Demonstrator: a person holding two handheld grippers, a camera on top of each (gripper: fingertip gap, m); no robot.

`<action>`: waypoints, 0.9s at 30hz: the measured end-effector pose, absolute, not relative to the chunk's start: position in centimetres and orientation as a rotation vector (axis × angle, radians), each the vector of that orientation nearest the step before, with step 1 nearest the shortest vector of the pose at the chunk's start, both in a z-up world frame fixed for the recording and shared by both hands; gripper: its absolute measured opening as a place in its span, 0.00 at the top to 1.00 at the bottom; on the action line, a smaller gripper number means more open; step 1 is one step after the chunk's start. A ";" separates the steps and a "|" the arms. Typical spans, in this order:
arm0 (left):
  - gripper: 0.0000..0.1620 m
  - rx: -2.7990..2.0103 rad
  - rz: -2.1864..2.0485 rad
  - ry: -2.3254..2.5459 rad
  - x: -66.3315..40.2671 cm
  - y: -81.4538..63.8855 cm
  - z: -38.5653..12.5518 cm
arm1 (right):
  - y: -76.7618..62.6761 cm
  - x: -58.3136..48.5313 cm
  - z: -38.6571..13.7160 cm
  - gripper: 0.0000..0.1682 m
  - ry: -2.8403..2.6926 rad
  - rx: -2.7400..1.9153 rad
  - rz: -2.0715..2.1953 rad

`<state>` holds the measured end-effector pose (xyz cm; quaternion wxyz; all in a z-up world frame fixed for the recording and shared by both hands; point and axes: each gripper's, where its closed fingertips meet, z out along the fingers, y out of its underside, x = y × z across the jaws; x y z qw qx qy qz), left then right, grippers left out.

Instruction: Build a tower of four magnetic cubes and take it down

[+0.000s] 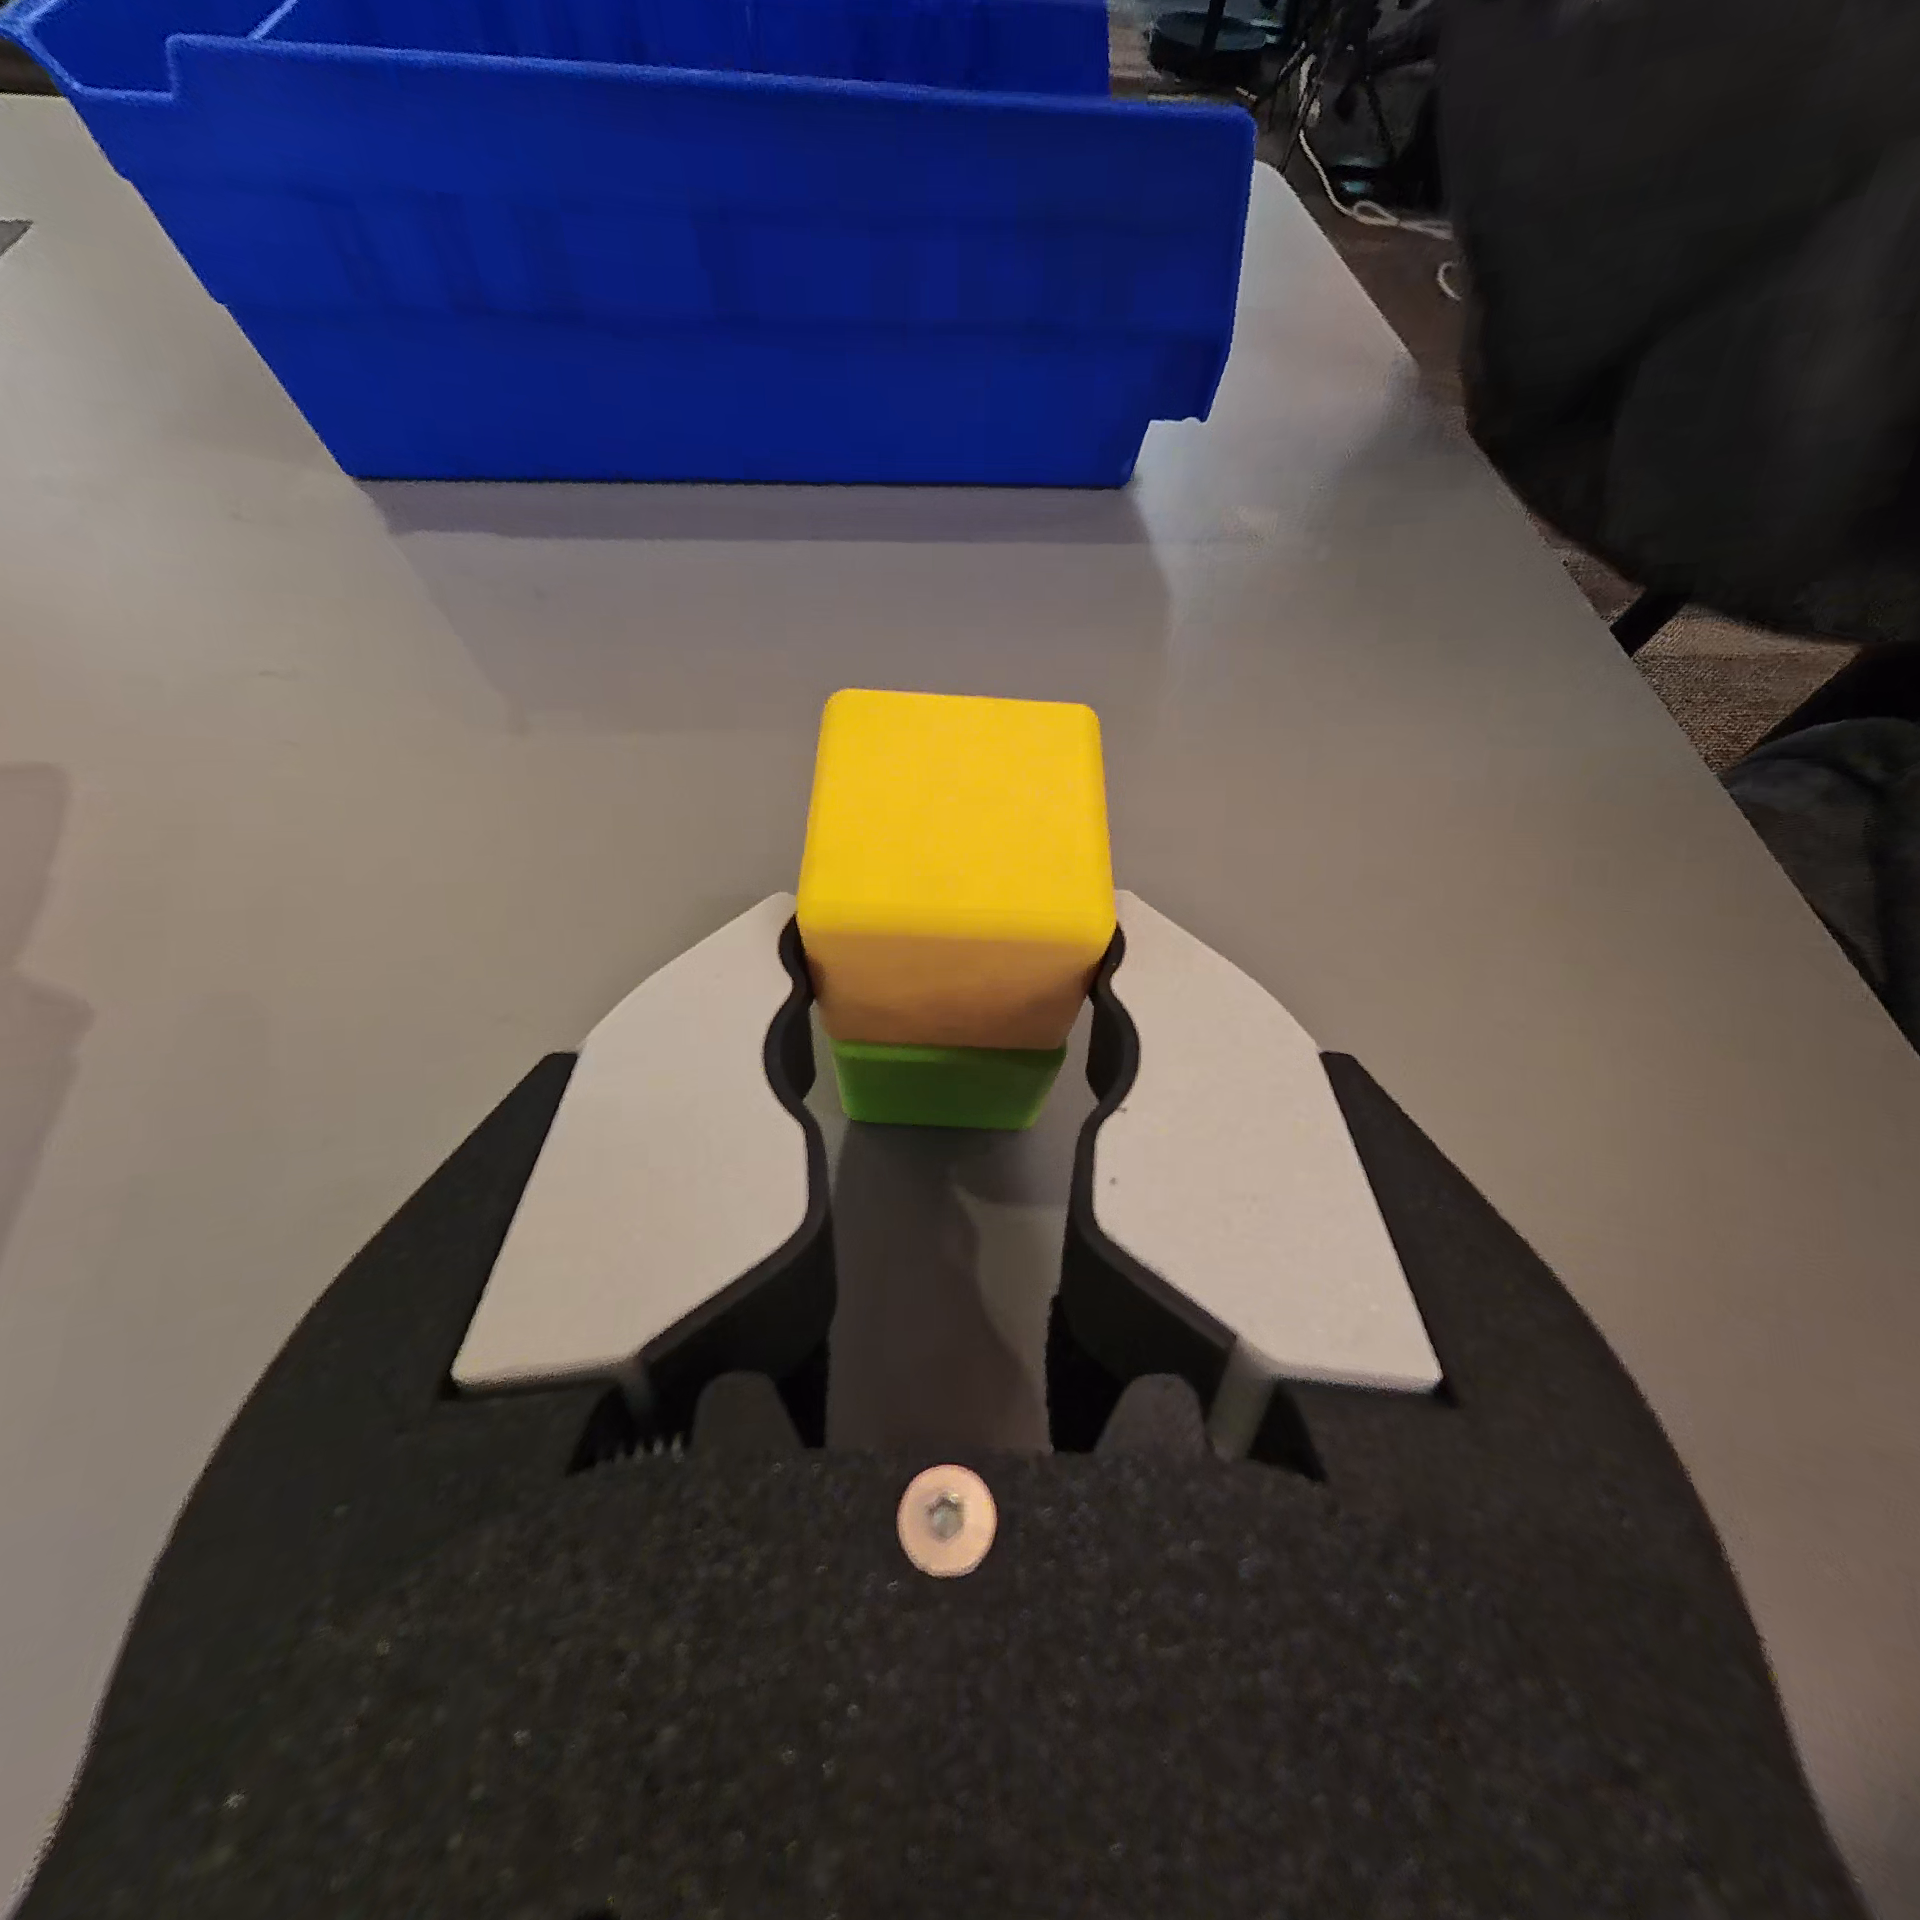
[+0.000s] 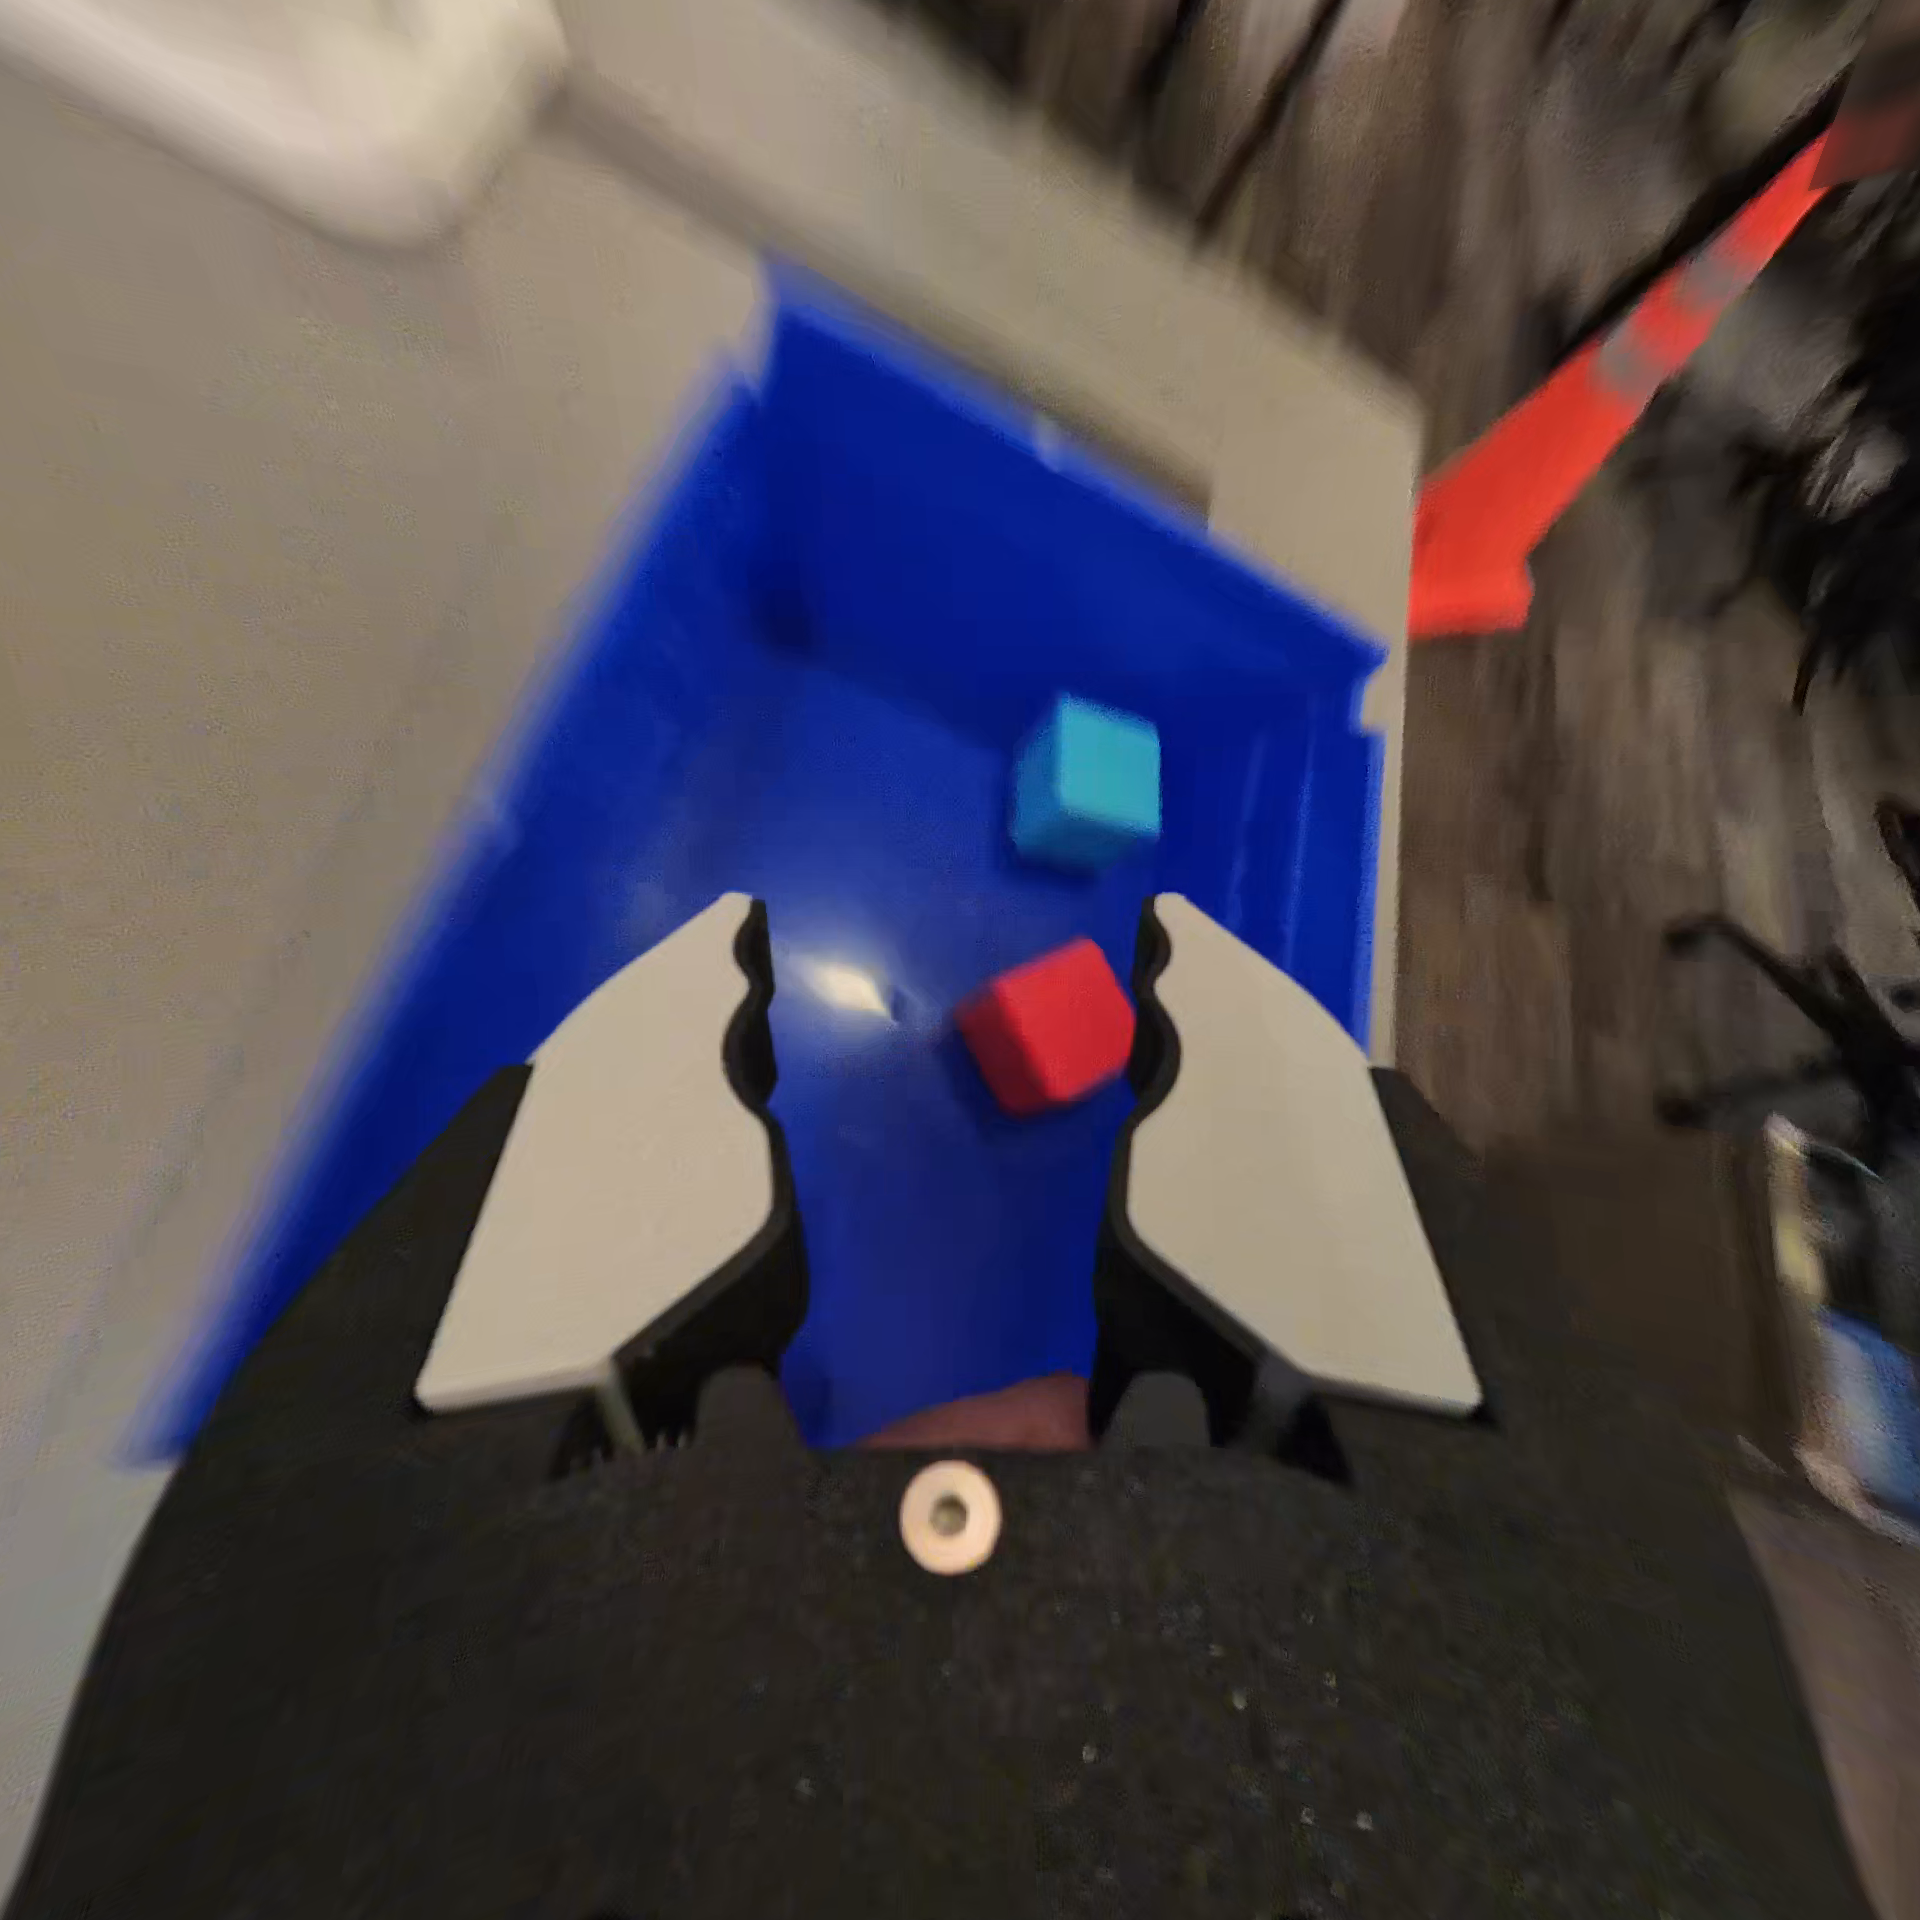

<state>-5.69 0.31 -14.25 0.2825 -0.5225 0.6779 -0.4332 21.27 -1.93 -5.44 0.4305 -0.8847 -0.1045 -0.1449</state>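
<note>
Yellow cube (image 1: pixel 951 821) sits atop green cube (image 1: pixel 940 1086), clamped by left gripper (image 1: pixel 954 971).

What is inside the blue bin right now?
The right wrist view shows a red cube and a light blue cube lying apart on the blue bin floor. The near end of the floor is hidden behind the open right gripper.

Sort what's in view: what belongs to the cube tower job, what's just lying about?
Job:
- yellow cube, stacked on the green cube, left gripper shut on it
- red cube and light blue cube, loose in the blue bin
- right gripper, jaws open above the bin

Lying about:
- orange strip off the table
- dark chair
</note>
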 end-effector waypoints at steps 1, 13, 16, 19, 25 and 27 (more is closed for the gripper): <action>0.69 -1.410 -1.159 1.809 -5.7 0.4 -14.2 | -3.4 18.4 -3.7 0.63 -0.205 -2.041 -0.259; 0.51 -1.578 -1.048 1.890 -7.2 0.5 -16.7 | -16.8 -3.9 -7.4 0.68 -0.221 -1.568 0.664; 0.53 -1.613 -0.959 1.926 -6.2 0.6 -17.8 | -16.3 -3.6 -8.9 0.69 -0.265 -1.617 0.617; 0.68 -1.610 -0.901 1.993 -6.0 0.2 -18.8 | -15.6 -2.8 -9.8 0.69 -0.238 -1.663 0.606; 0.68 -1.540 -0.915 2.054 -6.2 -0.7 -18.7 | -13.5 -3.3 -9.8 0.68 -0.255 -1.714 0.655; 0.68 -1.519 -0.911 2.065 -6.3 -0.9 -18.7 | -11.8 -3.8 -9.9 0.64 -0.367 -1.771 0.575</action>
